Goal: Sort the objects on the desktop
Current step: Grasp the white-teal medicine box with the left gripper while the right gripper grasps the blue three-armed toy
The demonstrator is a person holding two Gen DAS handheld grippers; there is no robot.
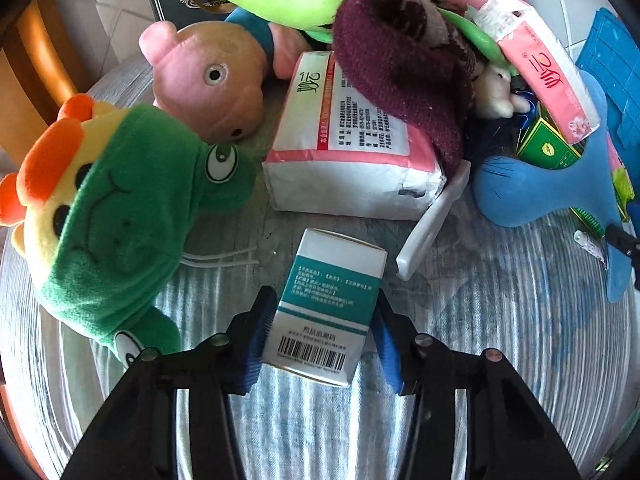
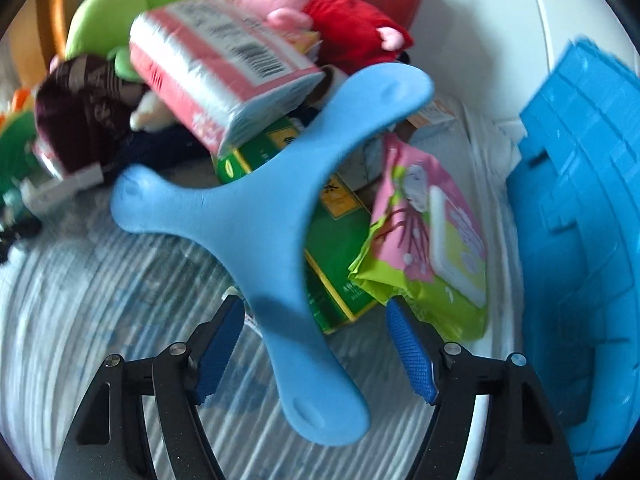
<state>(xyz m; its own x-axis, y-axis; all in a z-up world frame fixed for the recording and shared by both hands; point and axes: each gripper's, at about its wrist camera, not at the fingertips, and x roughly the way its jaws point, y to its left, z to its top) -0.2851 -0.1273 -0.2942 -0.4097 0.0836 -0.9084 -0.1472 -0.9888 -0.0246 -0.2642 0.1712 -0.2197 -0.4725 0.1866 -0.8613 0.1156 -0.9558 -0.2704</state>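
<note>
In the left wrist view my left gripper [image 1: 322, 332] is shut on a white and teal medicine box [image 1: 326, 308] with a barcode, its blue pads pressed on both sides, just above the grey table [image 1: 500, 340]. In the right wrist view my right gripper [image 2: 316, 344] is open. One arm of a blue three-armed boomerang toy [image 2: 260, 208] lies between its fingers without the pads touching it. The same toy shows in the left wrist view [image 1: 532, 188] at the right.
A pile lies behind: a green frog plush [image 1: 116, 216], a pink pig plush [image 1: 208, 80], tissue packs [image 1: 348, 152], a maroon knit hat [image 1: 400, 64], green boxes [image 2: 340, 240], a wipes pack [image 2: 432, 240]. A blue plastic basket [image 2: 580, 220] stands at right.
</note>
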